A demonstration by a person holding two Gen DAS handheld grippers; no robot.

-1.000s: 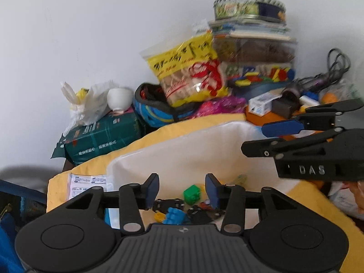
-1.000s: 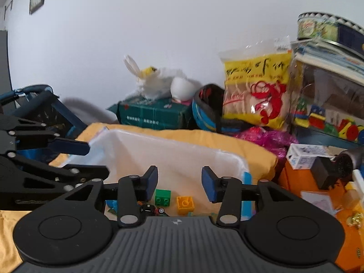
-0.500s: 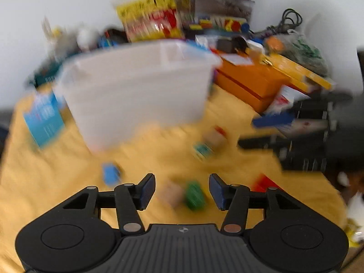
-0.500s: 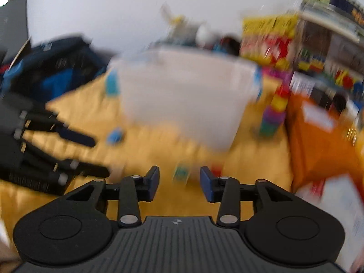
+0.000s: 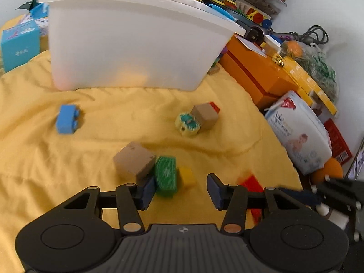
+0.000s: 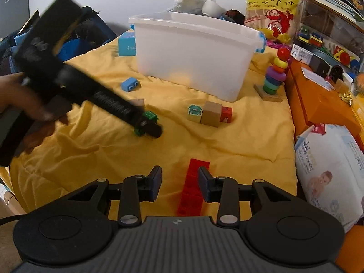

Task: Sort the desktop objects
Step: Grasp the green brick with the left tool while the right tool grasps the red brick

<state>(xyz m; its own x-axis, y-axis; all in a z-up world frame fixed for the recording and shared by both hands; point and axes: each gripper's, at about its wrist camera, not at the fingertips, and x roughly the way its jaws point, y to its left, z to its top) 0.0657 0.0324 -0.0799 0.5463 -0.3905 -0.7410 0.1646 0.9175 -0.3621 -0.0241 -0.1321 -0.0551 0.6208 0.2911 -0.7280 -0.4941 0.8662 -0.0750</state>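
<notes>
Both grippers now low over the yellow cloth [image 5: 68, 159] (previously above the white bin [image 5: 127, 45]).

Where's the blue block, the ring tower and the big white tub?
blue block [image 6: 129, 85], right wrist view, on its front face.
ring tower [image 6: 276, 75], right wrist view, on the purple ring.
white tub [image 6: 191, 54], right wrist view, on its front wall.

Right gripper [image 6: 179, 183] jaws apart astride long red brick [image 6: 193, 187], yellow cloth [image 6: 227, 141], white bin [image 6: 193, 54] behind
</notes>
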